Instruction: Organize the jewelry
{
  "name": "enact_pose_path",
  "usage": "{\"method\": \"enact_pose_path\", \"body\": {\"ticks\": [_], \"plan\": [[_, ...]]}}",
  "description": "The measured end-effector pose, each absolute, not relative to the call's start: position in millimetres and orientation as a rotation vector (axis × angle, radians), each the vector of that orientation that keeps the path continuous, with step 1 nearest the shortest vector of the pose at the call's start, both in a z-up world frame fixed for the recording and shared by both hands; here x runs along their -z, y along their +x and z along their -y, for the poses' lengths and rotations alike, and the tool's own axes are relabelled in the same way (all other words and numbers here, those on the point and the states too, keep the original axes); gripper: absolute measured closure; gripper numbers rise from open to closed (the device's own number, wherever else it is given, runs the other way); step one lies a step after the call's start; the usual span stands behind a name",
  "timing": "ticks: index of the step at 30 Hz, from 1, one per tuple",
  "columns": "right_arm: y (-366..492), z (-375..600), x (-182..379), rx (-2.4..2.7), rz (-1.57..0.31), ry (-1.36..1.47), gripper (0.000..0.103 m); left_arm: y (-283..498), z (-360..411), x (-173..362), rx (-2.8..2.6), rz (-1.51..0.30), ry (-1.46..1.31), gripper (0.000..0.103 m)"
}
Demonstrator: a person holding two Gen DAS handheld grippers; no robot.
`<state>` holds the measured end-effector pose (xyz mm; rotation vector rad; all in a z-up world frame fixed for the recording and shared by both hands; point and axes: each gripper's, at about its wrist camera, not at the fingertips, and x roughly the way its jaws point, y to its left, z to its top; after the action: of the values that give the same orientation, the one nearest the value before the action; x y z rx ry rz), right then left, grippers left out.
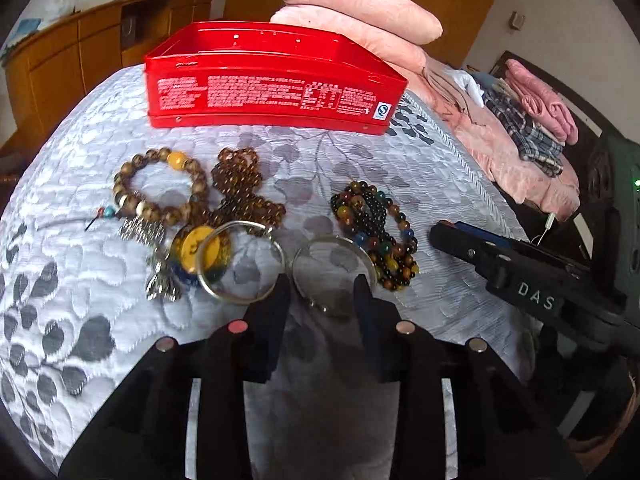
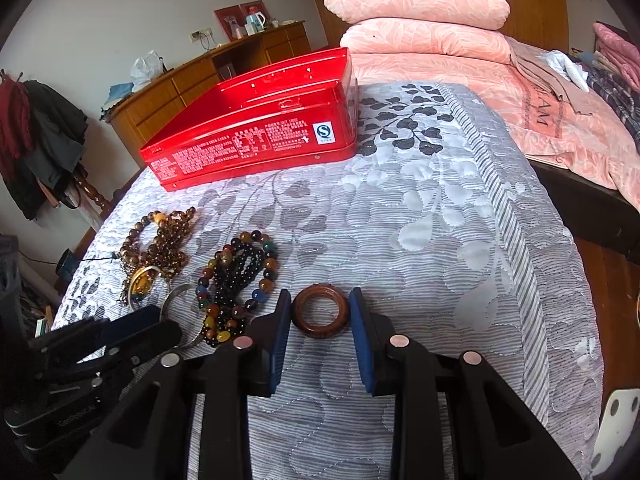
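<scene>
An open red tin box [image 1: 272, 88] stands on the grey quilt; it also shows in the right wrist view [image 2: 256, 136]. Before it lie a wooden bead bracelet [image 1: 160, 184], a brown bead necklace [image 1: 240, 188], a yellow pendant [image 1: 200, 254], two silver bangles [image 1: 240, 262] [image 1: 332, 276] and multicoloured bead bracelets [image 1: 376, 236] [image 2: 236, 296]. My left gripper [image 1: 322, 296] is open, its fingers either side of the right bangle. My right gripper [image 2: 320, 312] has its fingers against the sides of a brown wooden ring [image 2: 320, 311] that lies on the quilt.
Pink pillows [image 2: 416, 20] and a pink blanket [image 2: 560, 120] lie behind and to the right of the box. Folded clothes [image 1: 536, 120] sit at the far right. A wooden sideboard [image 2: 208, 80] stands along the wall. The bed edge drops off on the right [image 2: 576, 280].
</scene>
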<state>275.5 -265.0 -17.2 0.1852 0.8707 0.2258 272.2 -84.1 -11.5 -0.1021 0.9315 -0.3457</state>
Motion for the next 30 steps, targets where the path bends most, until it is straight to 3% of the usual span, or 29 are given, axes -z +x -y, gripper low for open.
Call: {"method": "enact_pose_path", "body": {"ticks": [2, 4, 15, 18, 30], "plan": [[275.2, 265.1, 17.1, -0.226, -0.87, 0.188, 0.074, 273.1, 91.8, 10.6, 0.362, -0.929, -0.087, 0.05], [274.7, 265.9, 17.1, -0.227, -0.869, 0.193, 0.074, 273.3, 102.3, 10.7, 0.36, -0.925, -0.048, 0.044], [274.6, 267.7, 17.3, -0.232, -0.87, 0.208, 0.074, 283.8, 109.7, 13.3, 0.358, -0.922, -0.014, 0.045], [273.4, 268.6, 16.6, -0.227, -0.868, 0.206, 0.074, 282.6, 108.9, 12.7, 0.336, -0.922, -0.014, 0.056], [276.4, 265.4, 17.7, -0.216, -0.877, 0.192, 0.074, 271.3, 119.5, 15.0, 0.345, -0.91, 0.05, 0.05]]}}
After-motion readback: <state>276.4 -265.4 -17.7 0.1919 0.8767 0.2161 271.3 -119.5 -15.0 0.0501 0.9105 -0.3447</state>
